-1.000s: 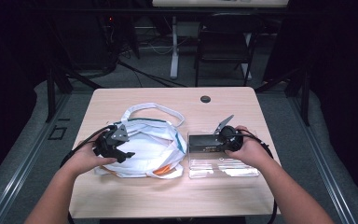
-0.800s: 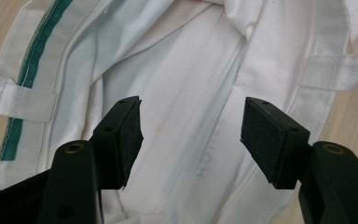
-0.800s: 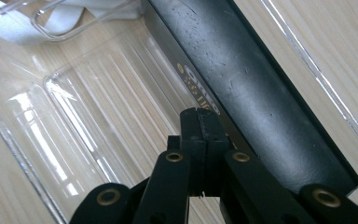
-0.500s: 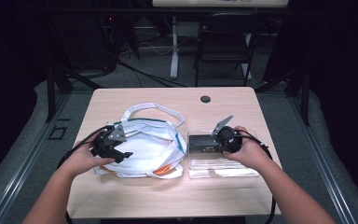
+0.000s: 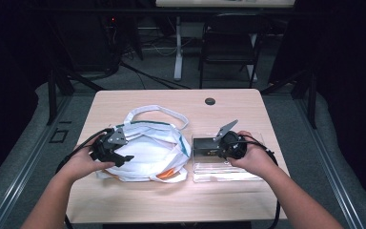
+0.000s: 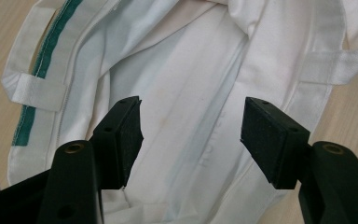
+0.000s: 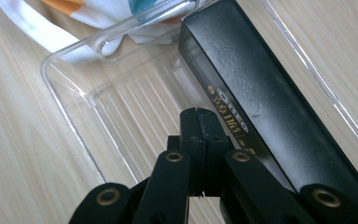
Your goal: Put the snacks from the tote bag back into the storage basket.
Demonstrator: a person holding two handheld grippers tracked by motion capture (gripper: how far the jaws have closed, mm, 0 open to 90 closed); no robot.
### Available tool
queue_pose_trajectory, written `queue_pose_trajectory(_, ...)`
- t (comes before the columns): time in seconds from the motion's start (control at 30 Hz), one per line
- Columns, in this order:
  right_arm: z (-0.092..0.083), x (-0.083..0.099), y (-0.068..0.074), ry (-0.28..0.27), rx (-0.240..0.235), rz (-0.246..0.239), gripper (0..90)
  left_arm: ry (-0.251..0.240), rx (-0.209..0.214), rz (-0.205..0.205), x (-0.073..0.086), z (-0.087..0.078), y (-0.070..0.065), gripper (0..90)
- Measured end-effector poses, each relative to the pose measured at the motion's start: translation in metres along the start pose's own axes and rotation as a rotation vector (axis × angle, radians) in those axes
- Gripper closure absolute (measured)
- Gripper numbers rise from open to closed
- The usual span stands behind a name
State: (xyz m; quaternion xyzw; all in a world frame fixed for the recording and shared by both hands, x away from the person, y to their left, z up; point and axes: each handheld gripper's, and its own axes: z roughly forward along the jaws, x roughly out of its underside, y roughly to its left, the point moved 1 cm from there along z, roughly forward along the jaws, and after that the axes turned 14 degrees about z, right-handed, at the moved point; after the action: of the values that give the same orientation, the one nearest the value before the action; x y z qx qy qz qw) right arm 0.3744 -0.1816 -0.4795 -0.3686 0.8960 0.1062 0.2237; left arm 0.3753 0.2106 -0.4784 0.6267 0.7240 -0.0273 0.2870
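A white tote bag (image 5: 152, 152) with green trim and an orange patch lies crumpled left of the table's middle. My left gripper (image 5: 124, 158) rests on the bag's left side. In the left gripper view it (image 6: 191, 135) is open, with white bag fabric (image 6: 191, 84) lying under and between the pads. A clear plastic tray (image 5: 219, 172) sits to the right of the bag and holds a black box (image 5: 202, 144) with gold lettering. My right gripper (image 7: 200, 116) is shut and holds nothing. It hovers over the ribbed tray floor (image 7: 121, 107), right beside the black box (image 7: 270, 107).
The bag's handle loop (image 5: 157, 110) spreads toward the back of the wooden table (image 5: 181, 205). A round black grommet (image 5: 210, 101) sits near the far edge. Beyond the table stands a dark chair (image 5: 228, 43). Cables trail from both grippers off the near edge.
My left gripper has edged slightly left on the bag. The right gripper has barely moved over the tray.
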Motion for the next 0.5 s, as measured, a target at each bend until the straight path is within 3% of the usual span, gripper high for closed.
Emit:
queue_pose_trajectory(0.2,-0.009,0.001,0.009,-0.032,-0.021,-0.007,90.0,-0.001,-0.005,-0.006,-0.001,-0.002,-0.002,38.3)
queue_pose_trajectory(0.5,-0.020,0.007,0.033,-0.085,-0.058,-0.028,89.8,-0.014,-0.018,-0.058,0.003,-0.004,-0.005,39.5)
